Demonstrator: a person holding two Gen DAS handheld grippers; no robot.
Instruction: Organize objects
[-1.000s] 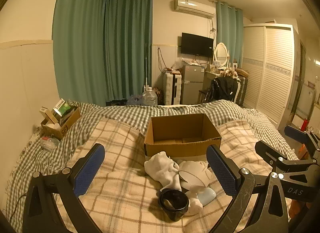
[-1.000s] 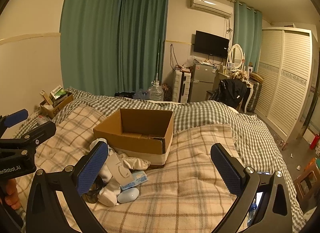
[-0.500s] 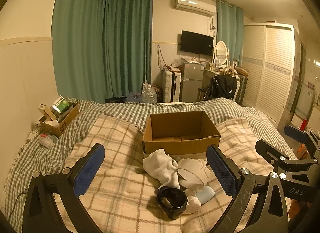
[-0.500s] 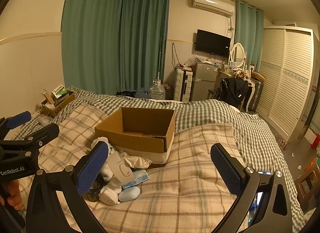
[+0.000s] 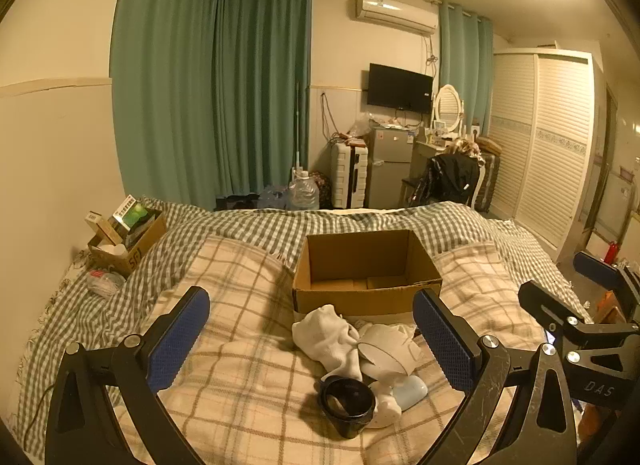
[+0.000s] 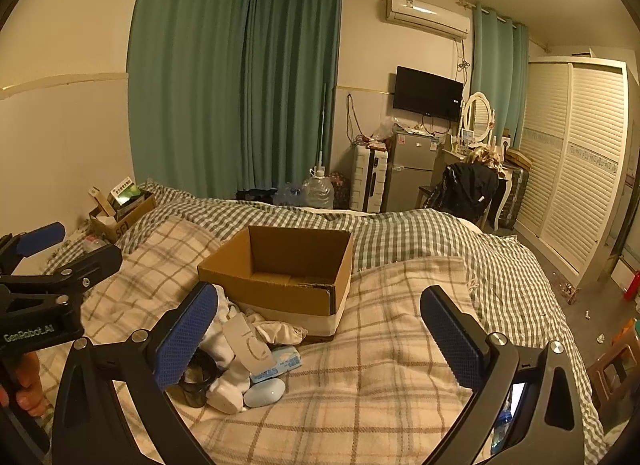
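An open cardboard box [image 5: 366,270] stands empty on the plaid blanket; it also shows in the right wrist view [image 6: 280,269]. In front of it lies a pile: a white sock [image 5: 326,335], a white bowl [image 5: 384,349], a black cup [image 5: 347,405], a pale blue oval object [image 5: 410,392] and a tissue pack [image 6: 280,363]. My left gripper [image 5: 310,339] is open and empty, held above the pile. My right gripper [image 6: 320,341] is open and empty, to the right of the pile, with the black cup [image 6: 198,379] partly behind its left finger.
A small cardboard box with packets [image 5: 128,233] sits at the bed's left edge by the wall. A checked duvet [image 5: 260,225] covers the far bed. Beyond are curtains, a water bottle [image 5: 304,195], a fridge, a chair and a wardrobe [image 5: 548,137].
Both views have shifted slightly; the box and pile sit a little lower and closer. Both grippers stay open and empty.
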